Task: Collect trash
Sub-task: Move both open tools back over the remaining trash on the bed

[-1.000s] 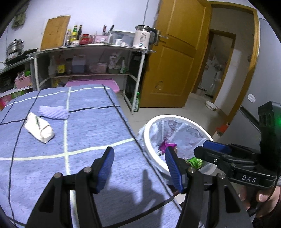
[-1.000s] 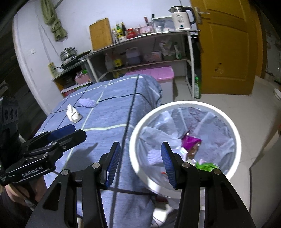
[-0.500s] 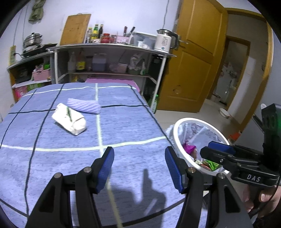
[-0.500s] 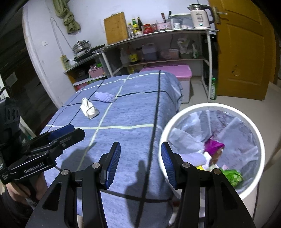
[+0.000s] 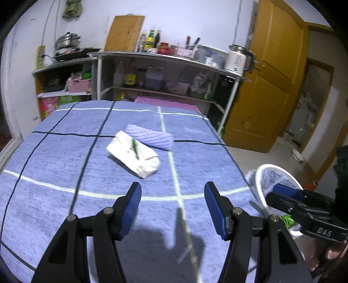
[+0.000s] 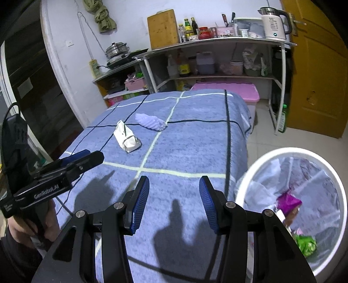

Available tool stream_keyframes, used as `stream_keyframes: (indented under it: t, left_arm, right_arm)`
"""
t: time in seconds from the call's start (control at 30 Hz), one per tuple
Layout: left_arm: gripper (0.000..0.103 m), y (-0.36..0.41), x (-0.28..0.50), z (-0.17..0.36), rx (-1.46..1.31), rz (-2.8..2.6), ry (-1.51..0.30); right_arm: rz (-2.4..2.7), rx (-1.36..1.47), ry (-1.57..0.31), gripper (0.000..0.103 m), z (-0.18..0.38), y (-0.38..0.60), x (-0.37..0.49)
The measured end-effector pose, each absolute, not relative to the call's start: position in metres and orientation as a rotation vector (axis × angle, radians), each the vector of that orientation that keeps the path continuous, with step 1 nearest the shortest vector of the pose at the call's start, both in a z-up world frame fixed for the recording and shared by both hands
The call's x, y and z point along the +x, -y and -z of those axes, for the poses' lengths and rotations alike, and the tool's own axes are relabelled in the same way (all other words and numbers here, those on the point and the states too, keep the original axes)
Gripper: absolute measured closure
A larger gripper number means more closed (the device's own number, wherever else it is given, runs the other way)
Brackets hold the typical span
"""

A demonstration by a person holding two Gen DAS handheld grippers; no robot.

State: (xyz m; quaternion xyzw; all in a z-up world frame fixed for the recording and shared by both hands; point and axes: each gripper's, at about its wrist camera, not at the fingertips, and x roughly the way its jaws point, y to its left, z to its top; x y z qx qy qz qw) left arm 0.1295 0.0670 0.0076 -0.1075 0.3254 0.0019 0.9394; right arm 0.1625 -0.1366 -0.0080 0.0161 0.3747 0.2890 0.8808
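A crumpled white packet with green print [image 5: 134,157] [image 6: 127,136] lies on the blue checked table cover [image 5: 65,165] [image 6: 195,139]. Just beyond it lies a ribbed lilac foam sleeve [image 5: 152,137] [image 6: 150,122]. My left gripper [image 5: 173,209] hovers open over the cover, short of the packet, nothing between its blue pads. My right gripper [image 6: 174,204] is open and empty too, above the near edge of the cover. A white round bin [image 6: 291,204] [image 5: 276,185] with a clear liner stands on the floor to the right, holding purple and green wrappers.
Shelves [image 6: 217,61] with bottles, a kettle [image 6: 273,20] and a cutting board stand behind the table. A pink box [image 6: 230,90] sits at the table's far end. A yellow door [image 5: 267,82] is at the right. A hand holds each gripper's handle.
Both grippers swung left, away from the bin and toward the table's middle. The packet and foam sleeve now sit nearer the centre of both views. The jaws kept their width.
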Motion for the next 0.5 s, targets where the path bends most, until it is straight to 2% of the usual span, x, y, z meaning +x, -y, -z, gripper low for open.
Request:
stream_keyframes:
  t: [0.5]
  left_arm:
    - [0.032,-0.094,0.193,0.026,-0.328,-0.115,-0.752]
  right_arm:
    - [-0.611,0.022,-0.797,0.054,0.014,0.115,0.197]
